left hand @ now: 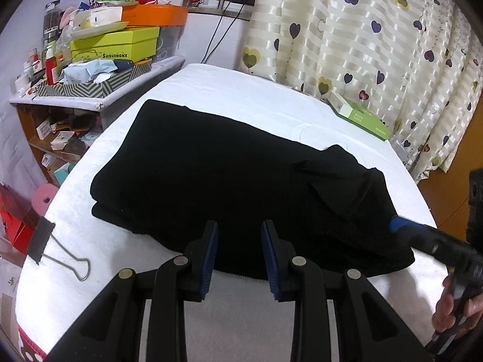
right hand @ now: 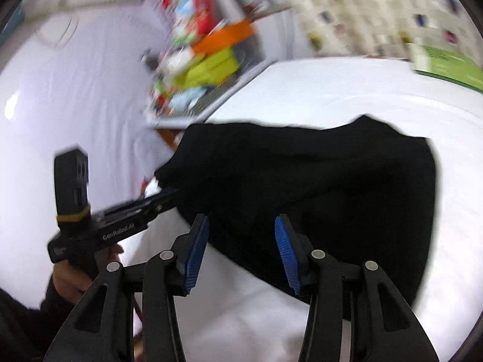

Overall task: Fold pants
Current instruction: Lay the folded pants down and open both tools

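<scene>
Pants [left hand: 229,181] folded on table [left hand: 241,90], tools [left hand: 239,259] open.

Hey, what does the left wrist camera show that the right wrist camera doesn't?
Only the left wrist view shows the binder clip on the white table cover, the shelf clutter sharply, and the right tongs at the pants' near right corner. Only the right wrist view shows the left tongs' body and the hand holding it. Both show the folded black pants, the green box and open tongs in front.
</scene>
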The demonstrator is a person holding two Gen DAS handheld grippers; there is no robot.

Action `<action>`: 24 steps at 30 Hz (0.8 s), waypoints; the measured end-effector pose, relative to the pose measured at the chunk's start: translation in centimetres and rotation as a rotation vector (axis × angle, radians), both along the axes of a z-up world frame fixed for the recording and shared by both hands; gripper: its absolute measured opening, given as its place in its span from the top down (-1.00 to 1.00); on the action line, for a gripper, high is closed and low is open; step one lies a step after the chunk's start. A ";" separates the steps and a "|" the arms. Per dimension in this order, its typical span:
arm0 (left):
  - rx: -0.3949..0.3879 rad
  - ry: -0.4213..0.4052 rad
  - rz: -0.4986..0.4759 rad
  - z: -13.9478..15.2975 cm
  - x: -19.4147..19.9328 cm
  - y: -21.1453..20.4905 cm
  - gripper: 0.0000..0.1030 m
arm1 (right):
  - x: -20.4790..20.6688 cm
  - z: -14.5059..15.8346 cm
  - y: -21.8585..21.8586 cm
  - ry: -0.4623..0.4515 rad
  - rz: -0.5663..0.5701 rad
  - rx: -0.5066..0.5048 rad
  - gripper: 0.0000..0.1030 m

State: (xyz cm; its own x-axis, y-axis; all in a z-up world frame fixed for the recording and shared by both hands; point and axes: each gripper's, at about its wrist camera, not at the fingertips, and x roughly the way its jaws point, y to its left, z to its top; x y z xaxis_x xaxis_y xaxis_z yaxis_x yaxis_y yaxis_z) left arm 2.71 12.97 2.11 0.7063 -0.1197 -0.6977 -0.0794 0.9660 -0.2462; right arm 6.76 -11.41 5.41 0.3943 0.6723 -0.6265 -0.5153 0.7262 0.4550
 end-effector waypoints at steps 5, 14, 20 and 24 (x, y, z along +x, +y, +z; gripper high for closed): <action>-0.004 0.004 -0.031 -0.2 0.5 -0.8 0.38 | 2.4 -1.6 -3.6 0.082 -0.153 -0.071 0.09; -0.017 0.006 -0.075 -0.1 0.3 -2.3 0.38 | 8.1 -2.6 2.9 0.064 0.011 -0.231 0.21; -0.023 0.013 -0.092 -0.1 0.3 -2.8 0.38 | 12.1 -0.4 3.0 -0.002 -0.060 -0.094 0.21; -0.023 0.004 -0.100 0.2 0.6 -2.9 0.38 | 11.1 0.8 1.1 -0.033 -0.082 -0.077 0.21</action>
